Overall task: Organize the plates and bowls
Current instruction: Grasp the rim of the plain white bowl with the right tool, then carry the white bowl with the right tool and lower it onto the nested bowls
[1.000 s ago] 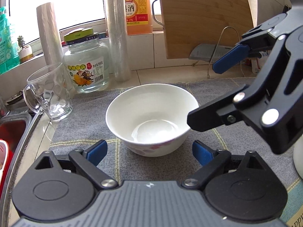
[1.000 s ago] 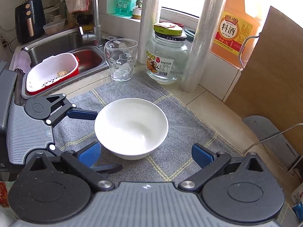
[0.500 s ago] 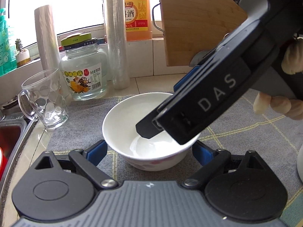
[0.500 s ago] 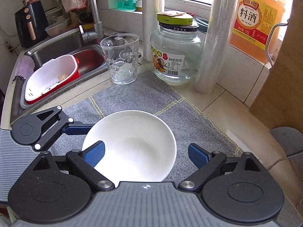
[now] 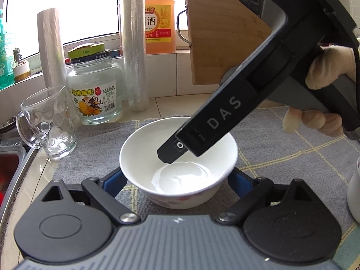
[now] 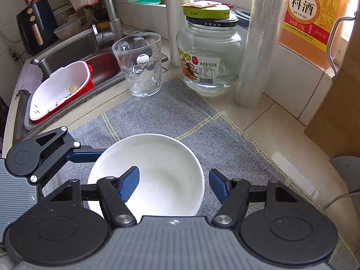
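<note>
A white bowl (image 5: pixel 177 164) with a faint flower print stands on a grey checked mat (image 5: pixel 281 139); it also shows in the right wrist view (image 6: pixel 162 171). My left gripper (image 5: pixel 177 180) is open, its blue fingers on either side of the bowl's near wall. My right gripper (image 6: pixel 173 184) is open, tilted down from the right: one finger (image 6: pixel 129 184) is inside the bowl, the other (image 6: pixel 217 186) outside its right rim. In the left wrist view the right gripper's body (image 5: pixel 225 117) reaches into the bowl.
A glass mug (image 5: pixel 49 121), a glass jar (image 5: pixel 94 90), two film rolls (image 5: pixel 133 45), an orange bottle (image 5: pixel 159 18) and a wooden board (image 5: pixel 225 33) stand behind the mat. A sink (image 6: pixel 74 51) with a red-and-white basket (image 6: pixel 60 90) lies left. A white object (image 5: pixel 355 193) is at right.
My right gripper has swung in from the right and dipped over the bowl, putting one finger inside its rim. My left gripper has closed in on the bowl, which now sits between its fingers.
</note>
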Motion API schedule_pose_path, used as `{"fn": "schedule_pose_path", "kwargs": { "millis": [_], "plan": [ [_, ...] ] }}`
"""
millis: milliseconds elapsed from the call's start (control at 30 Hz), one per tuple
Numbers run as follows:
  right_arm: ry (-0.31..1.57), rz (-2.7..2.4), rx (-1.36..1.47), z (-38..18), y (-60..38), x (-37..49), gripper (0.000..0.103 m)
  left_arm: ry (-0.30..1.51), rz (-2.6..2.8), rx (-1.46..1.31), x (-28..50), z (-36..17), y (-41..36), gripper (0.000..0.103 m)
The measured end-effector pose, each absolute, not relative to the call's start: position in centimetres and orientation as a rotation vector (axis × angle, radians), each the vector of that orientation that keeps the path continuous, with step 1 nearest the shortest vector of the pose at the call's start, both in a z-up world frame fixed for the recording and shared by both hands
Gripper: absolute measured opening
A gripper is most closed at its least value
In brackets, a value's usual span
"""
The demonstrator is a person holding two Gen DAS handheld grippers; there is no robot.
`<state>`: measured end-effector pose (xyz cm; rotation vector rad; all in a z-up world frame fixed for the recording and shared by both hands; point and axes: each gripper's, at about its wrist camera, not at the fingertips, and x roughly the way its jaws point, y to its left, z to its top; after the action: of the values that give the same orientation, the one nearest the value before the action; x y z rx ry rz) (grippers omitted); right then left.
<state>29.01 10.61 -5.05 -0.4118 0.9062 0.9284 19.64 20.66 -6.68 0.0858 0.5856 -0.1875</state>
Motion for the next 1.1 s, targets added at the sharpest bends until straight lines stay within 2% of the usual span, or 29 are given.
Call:
{"fn": "schedule_pose_path", "kwargs": {
  "millis": [167, 1100],
  "plan": [
    [0.913, 0.940, -0.424, -5.2, 10.8, 28.9, 0.062, 0.586, -0.190, 0.081, 19.6, -6.7, 20.6, 0.095],
    [0.937, 0.937, -0.432, -5.0, 11.0, 28.7, 0.063, 0.575, -0.235, 0.079, 18.5, -6.1, 21.0, 0.095]
  ]
}}
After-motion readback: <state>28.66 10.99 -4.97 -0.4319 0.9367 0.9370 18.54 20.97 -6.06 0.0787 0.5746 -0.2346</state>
